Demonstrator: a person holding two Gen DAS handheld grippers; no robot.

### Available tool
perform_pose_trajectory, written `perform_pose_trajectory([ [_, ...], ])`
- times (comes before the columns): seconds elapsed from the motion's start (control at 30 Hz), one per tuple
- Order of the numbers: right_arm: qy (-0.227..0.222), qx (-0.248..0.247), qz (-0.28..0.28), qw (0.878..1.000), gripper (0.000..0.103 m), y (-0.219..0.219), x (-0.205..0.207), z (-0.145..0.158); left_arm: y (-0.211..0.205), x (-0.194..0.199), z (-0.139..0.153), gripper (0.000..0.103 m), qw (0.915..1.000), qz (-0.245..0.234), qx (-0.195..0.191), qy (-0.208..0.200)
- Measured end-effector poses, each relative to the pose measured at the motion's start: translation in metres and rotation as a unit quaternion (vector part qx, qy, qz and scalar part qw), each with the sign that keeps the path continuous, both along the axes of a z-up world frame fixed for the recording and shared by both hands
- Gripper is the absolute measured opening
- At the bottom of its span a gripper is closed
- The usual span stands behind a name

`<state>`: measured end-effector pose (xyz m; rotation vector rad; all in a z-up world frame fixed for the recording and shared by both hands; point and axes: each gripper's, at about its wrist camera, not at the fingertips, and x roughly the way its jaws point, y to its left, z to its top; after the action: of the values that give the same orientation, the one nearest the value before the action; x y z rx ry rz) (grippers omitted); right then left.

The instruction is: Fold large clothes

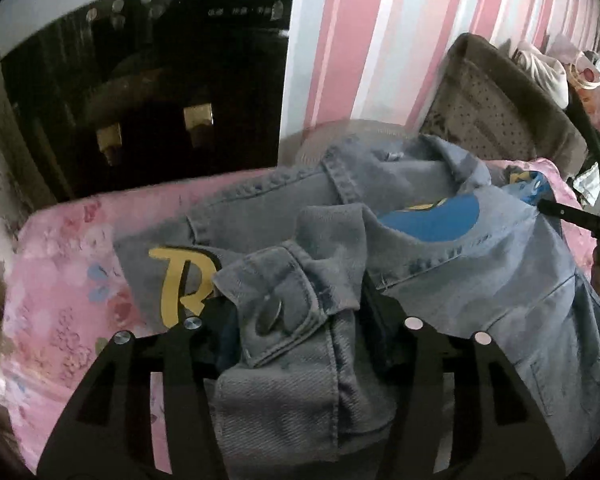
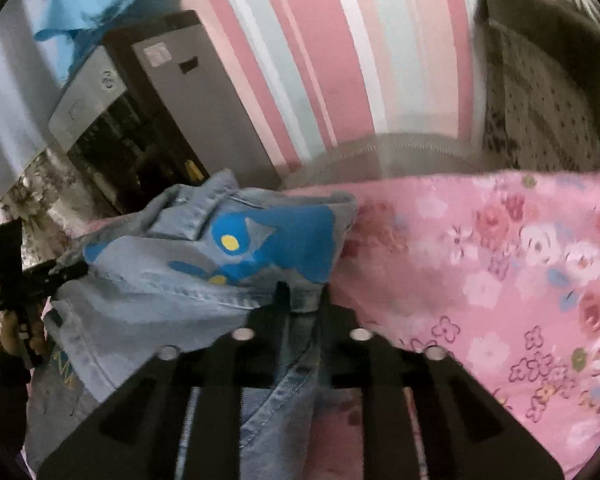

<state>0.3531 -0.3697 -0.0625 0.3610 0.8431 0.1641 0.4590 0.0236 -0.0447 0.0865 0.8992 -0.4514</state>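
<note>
Denim jacket held between both hand-held grippers above the bed.

At the left, the left hand-held gripper (image 1: 300, 320) is clamped on a bunched cuff (image 1: 276, 312) of the denim jacket (image 1: 480, 280), with a metal button showing between the fingers. The garment extends from there to the right, across the pink floral bedspread (image 1: 68, 280), so its long axis runs from one gripper to the other. At the right, the right hand-held gripper (image 2: 300, 300) is closed on a denim edge just below the blue print (image 2: 284, 236). The jacket (image 2: 148, 280) lies mostly to the left of this gripper; bare bedspread (image 2: 500, 260) lies to its right. Judgement: the left gripper is nearer the loose sleeve, so the next fold depends on it carrying the sleeve rightward over the body.
</note>
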Motion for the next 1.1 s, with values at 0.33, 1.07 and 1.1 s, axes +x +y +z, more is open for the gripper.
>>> perform_pose_trajectory([
  [0.33, -0.012, 0.028, -0.025, 0.999, 0.043, -0.024, -0.018, 0.015, 0.023, -0.035, 0.034, 0.1, 0.9961, 0.039, 0.052, -0.059],
  [1.07, -0.033, -0.156, 0.131, 0.979, 0.016, 0.085, -0.074, 0.016, 0.018, -0.056, -0.007, 0.057, 0.9969, 0.028, 0.062, -0.039],
  [1.1, -0.033, -0.157, 0.13, 0.978, 0.017, 0.086, -0.075, 0.016, 0.019, -0.058, -0.006, 0.065, 0.9965, 0.033, 0.062, -0.045],
])
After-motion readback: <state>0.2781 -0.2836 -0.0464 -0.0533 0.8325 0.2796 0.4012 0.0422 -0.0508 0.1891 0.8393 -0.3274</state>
